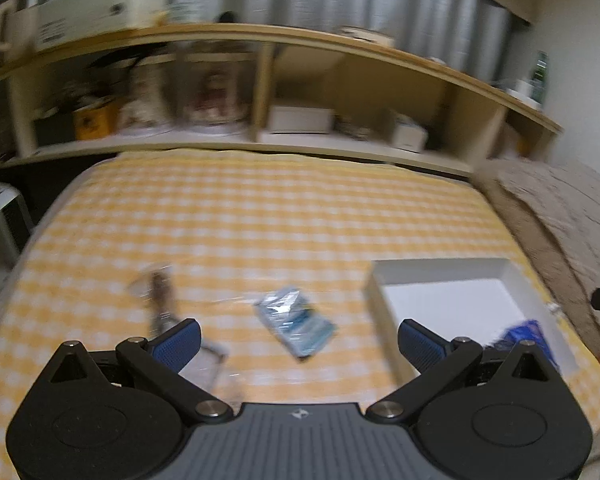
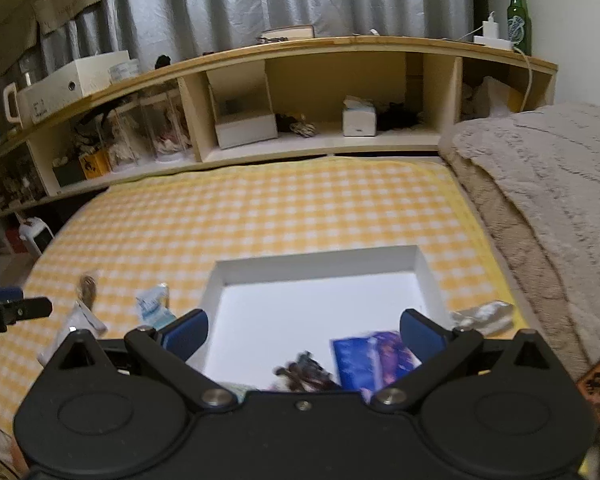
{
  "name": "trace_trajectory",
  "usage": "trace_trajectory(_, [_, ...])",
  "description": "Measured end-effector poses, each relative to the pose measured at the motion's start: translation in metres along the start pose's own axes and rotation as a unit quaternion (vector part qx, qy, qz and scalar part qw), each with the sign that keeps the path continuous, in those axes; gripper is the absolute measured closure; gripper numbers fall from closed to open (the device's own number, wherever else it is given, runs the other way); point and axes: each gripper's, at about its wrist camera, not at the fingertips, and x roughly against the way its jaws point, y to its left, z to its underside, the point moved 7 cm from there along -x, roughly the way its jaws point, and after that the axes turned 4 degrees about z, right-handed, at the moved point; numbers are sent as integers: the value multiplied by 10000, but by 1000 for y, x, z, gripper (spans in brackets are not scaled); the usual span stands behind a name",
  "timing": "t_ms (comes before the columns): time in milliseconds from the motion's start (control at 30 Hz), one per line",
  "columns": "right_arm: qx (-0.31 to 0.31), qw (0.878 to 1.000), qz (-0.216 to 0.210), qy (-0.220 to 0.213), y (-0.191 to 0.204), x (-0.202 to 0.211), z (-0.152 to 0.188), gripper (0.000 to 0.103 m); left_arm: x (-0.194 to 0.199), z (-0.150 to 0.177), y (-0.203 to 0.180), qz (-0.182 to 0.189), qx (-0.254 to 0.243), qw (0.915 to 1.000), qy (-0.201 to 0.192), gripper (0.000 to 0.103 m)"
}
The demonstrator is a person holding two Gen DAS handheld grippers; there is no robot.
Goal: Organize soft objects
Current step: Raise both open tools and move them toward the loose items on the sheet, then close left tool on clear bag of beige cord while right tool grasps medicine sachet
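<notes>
A white open box (image 1: 452, 300) (image 2: 320, 312) lies on the yellow checked cloth (image 1: 260, 216) (image 2: 260, 216). A dark blue packet (image 2: 370, 358) (image 1: 526, 332) and a small dark item (image 2: 306, 370) lie in its near part. A light blue packet (image 1: 296, 320) (image 2: 154, 306) lies on the cloth left of the box. A clear bag with a brown item (image 1: 160, 292) (image 2: 86, 292) lies further left. A silvery packet (image 2: 484, 316) lies right of the box. My left gripper (image 1: 298, 340) is open above the light blue packet. My right gripper (image 2: 304, 336) is open and empty over the box.
A wooden shelf unit (image 2: 300, 92) (image 1: 280, 92) with boxes, jars and clutter stands behind the cloth. A grey-brown folded blanket (image 2: 540, 200) (image 1: 560, 208) lies along the right. A small white heater (image 1: 4, 216) stands at the left. The left wrist view is blurred.
</notes>
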Motion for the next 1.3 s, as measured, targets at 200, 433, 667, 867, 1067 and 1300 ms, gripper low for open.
trace_trajectory(200, [-99,9996,-248,70,34,-28,-2,0,-8,14,48,-234,652,9974,219,0])
trace_trajectory(433, [70,9984,-538,180,84,-62,1,0,-26,51,87,-355,1663,9824,772,0])
trace_trajectory(667, [227,9959,-831,294,134,-94,3,0,-48,78,90,-500,2020,9684,1374,0])
trace_trajectory(867, [350,9940,-972,355,159,-115,7,0,-69,88,76,-286,1912,9671,1651,0])
trace_trajectory(1067, [376,9931,-1006,467,172,-133,8,0,-95,90,68,-372,1604,9674,1924,5])
trace_trajectory(1300, [737,9911,-1015,439,192,-160,11,0,-117,95,62,-346,781,9714,2216,25])
